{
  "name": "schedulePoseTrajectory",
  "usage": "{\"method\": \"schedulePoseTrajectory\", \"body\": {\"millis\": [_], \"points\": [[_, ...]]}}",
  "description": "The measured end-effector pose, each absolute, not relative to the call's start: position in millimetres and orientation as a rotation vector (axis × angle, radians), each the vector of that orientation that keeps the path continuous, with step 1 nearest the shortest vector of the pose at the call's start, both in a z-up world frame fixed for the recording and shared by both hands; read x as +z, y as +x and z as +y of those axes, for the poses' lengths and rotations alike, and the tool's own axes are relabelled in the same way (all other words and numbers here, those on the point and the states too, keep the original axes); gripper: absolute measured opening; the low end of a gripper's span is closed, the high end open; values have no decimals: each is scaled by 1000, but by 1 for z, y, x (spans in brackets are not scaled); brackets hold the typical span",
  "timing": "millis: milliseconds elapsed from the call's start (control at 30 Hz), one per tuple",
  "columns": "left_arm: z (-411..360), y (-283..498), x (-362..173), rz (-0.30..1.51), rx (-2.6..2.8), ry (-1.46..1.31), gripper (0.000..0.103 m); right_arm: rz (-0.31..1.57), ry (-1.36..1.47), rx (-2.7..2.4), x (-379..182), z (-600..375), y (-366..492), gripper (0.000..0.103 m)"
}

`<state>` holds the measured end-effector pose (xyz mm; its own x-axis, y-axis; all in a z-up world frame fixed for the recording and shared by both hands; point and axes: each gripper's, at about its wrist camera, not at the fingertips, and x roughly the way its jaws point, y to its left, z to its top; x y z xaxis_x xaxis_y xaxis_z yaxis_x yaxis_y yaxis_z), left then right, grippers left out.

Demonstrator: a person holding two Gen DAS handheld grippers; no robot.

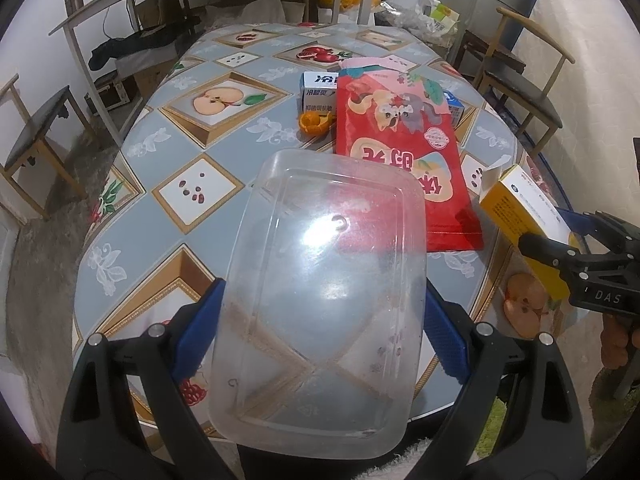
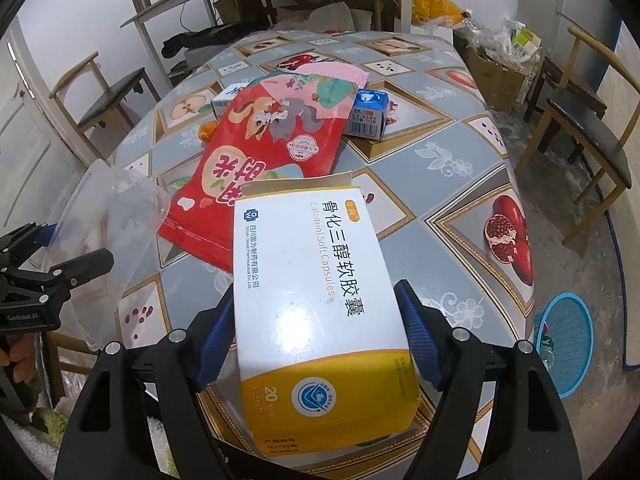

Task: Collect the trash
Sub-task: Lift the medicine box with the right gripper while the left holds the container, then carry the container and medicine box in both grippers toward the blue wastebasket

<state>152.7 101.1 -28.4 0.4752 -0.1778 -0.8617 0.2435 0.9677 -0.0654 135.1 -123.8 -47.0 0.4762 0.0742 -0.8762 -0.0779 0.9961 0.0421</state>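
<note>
The left gripper is closed on a clear plastic food container, its two blue pads pressing the long sides, and the container is held up over the near end of the table, with the fruit pattern of the tablecloth visible through its bottom. The right gripper stands wide, but its blue pads press both sides of a white and yellow medicine box, so the box is held, also above the near edge of the table; its far flap is open. In the left wrist view this same box appears at the right, beside the container and apart from it, with the right gripper around it. In the right wrist view the container is at the left with the left gripper. Other trash lies on the tablecloth in the middle of the table: a red snack bag lying flat, a white and blue carton at its far left corner, a piece of orange peel just in front of that carton, and a small blue and white box touching the right edge of the bag. On the floor to the right of the table stands a blue basket. Wooden chairs stand at the sides of the table.
</note>
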Motion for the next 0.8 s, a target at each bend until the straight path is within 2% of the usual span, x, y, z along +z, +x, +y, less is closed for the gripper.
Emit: {"method": "schedulePoseTrajectory", "body": {"millis": [500,800], "points": [[58,152,10,964,-410,68,88,962,168,70,-24,-165,112,74],[-50,161,40,934,-687,128,88,732,417,-200,10,-285,30,74]]}}
